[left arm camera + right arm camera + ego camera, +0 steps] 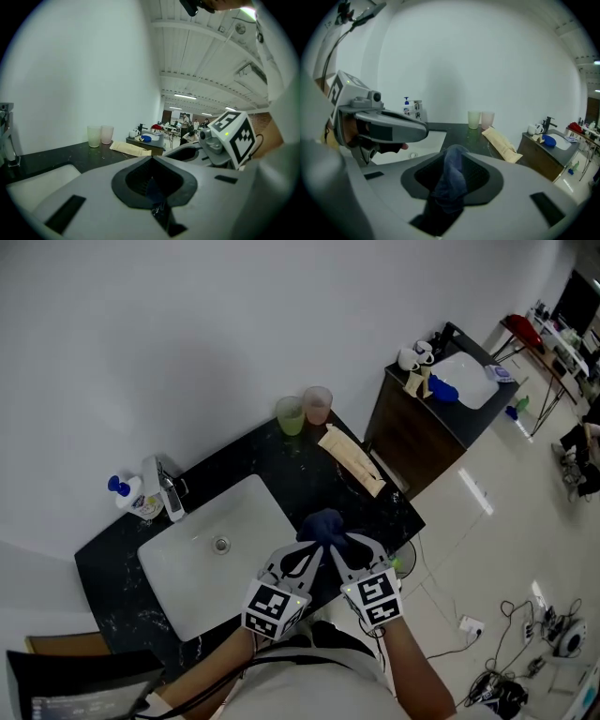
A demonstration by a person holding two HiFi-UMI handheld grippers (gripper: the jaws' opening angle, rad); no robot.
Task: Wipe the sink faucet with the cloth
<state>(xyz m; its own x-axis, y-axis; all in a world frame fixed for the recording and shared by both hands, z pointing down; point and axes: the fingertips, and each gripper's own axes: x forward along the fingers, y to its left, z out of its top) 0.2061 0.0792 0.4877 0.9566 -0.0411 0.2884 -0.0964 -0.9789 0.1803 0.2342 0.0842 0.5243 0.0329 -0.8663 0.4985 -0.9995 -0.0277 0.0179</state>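
1. The left gripper and the right gripper sit side by side over the front edge of the black counter. Their tips come together at one bunch of dark blue cloth.
2. In the right gripper view, the right gripper's jaws are pressed together on a twisted fold of the cloth. The fold stands up out of the hollow between the jaws.
3. In the left gripper view, the left gripper's jaws are also pressed together. Only a thin blue sliver of the cloth shows in the hollow between them.
4. The cloth is near the front right corner of the white sink basin. Whether it touches the counter cannot be told.
5. The faucet stands at the back left corner of the basin, well apart from the cloth and both grippers.
6. A soap bottle with a blue pump stands just beside the faucet on its left, against the wall.
7. A green cup and a pink cup stand next to each other at the back edge of the counter, right of the basin.
8. A beige paper packet lies flat along the right edge of the counter, between the cups and the grippers.
9. A lower dark cabinet with its own basin stands beyond the right end of the counter.
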